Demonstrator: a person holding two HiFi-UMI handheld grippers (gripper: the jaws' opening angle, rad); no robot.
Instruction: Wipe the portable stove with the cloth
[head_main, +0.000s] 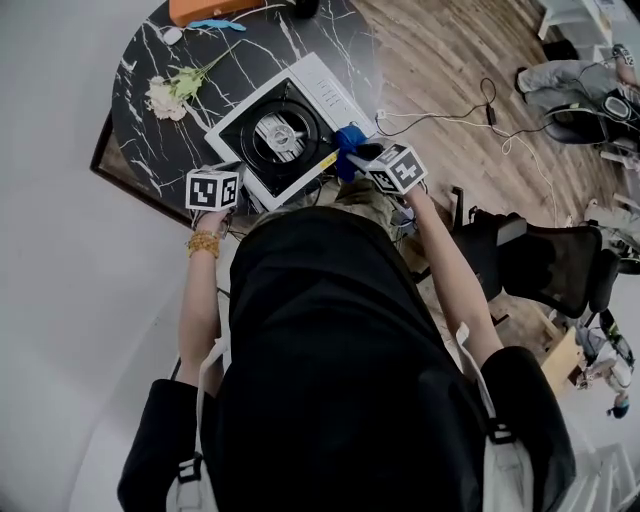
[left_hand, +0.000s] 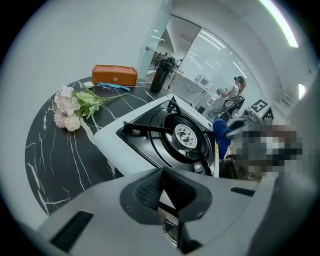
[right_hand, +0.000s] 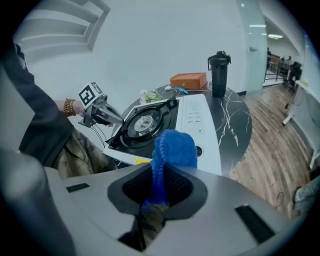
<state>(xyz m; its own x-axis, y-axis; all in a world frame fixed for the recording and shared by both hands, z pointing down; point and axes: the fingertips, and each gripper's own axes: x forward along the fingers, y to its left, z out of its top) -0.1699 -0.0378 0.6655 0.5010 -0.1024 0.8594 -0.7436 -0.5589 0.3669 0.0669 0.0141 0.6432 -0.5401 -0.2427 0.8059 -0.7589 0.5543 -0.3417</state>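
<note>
Portable stove: white, rectangular, round black burner; near edge of black marble-veined surface. Cloth: blue, knitted, bunched; grasped by right hand-held gripper just beside stove's edge. Left hand-held gripper: clenched, empty.

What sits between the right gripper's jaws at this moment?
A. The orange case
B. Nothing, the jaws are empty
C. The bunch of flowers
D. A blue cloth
D: in the right gripper view the right gripper has its jaws pinched on the blue cloth, which bunches up in front of the portable stove.
</note>
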